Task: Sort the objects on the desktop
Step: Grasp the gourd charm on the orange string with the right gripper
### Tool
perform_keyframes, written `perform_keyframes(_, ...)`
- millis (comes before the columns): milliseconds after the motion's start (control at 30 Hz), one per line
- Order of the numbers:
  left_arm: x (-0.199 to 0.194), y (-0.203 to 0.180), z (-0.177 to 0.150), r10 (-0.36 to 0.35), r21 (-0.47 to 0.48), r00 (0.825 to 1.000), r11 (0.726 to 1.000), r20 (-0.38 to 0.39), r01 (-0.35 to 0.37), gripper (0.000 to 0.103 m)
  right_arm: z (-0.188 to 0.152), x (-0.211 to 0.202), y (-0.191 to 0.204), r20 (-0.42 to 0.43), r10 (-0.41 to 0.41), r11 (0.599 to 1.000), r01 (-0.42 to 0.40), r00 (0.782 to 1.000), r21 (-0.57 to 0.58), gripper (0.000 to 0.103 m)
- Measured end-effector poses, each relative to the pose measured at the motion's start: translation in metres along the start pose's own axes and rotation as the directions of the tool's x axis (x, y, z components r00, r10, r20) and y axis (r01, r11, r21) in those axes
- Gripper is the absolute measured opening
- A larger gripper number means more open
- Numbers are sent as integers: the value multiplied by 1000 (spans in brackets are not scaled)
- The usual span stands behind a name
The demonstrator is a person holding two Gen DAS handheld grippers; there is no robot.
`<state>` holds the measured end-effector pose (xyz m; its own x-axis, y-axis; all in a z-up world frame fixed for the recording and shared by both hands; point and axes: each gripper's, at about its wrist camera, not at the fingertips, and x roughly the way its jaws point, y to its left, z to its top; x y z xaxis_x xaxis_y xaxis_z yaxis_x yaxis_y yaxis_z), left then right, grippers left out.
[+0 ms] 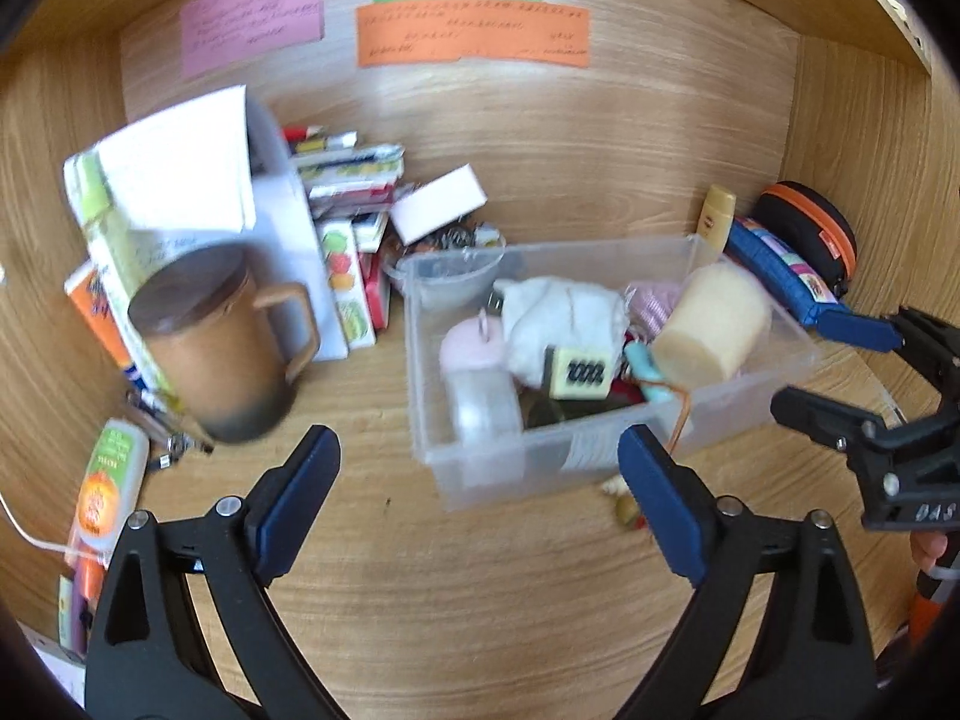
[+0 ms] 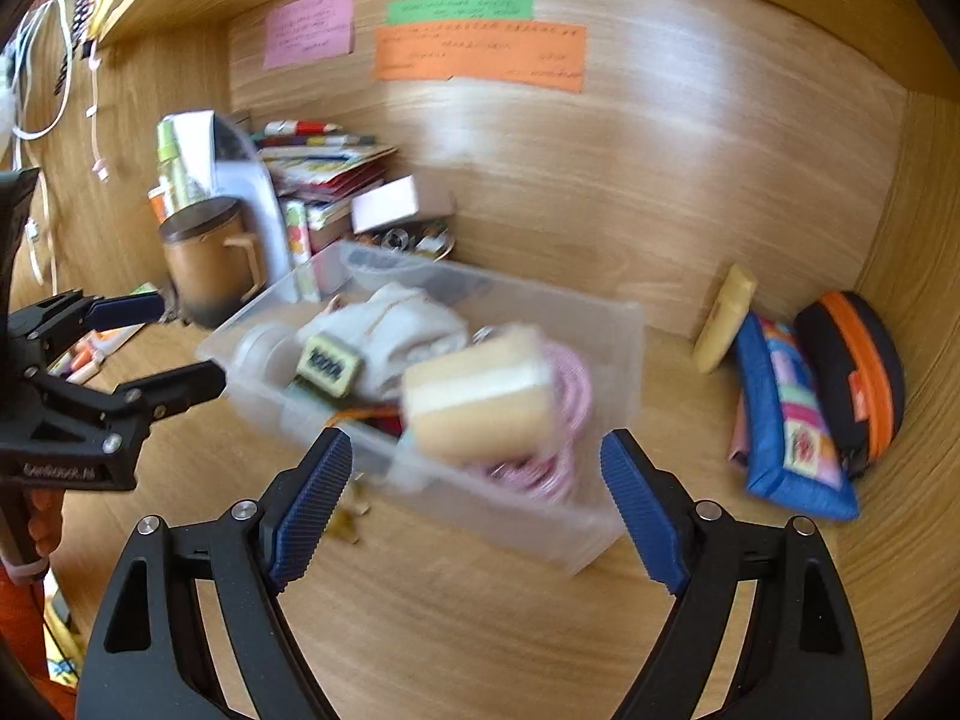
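Bare desk [image 1: 480, 588] before crowded clear bin [image 1: 600, 456]

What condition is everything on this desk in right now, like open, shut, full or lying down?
left gripper: open, holding nothing.
right gripper: open, holding nothing.
clear plastic bin: lidless, full of small items.
brown mug: upright, lid on.
cream candle: tilted, inside the bin.
orange-zipped black pouch: zipped shut, on edge.
blue pencil case: leaning against the pouch.

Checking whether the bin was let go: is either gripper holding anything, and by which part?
Nothing is held. The left gripper and right gripper both stand open, pads clear of the clear plastic bin on the desk.
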<state>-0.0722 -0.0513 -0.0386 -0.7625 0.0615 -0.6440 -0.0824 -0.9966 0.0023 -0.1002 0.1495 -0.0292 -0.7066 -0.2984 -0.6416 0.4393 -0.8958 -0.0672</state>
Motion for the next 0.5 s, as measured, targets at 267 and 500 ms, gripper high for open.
perform_keyframes(267, 9, 20, -27, -18, -43, 998, 999, -55, 16, 95, -26, 15, 41, -70, 45, 999, -47, 997, -23, 83)
perform_keyframes(500, 15, 28, -42, -43, -53, 996, 998, -82, 38, 95, -39, 54, 60, -178, 42, 999, -43, 983, -4, 83)
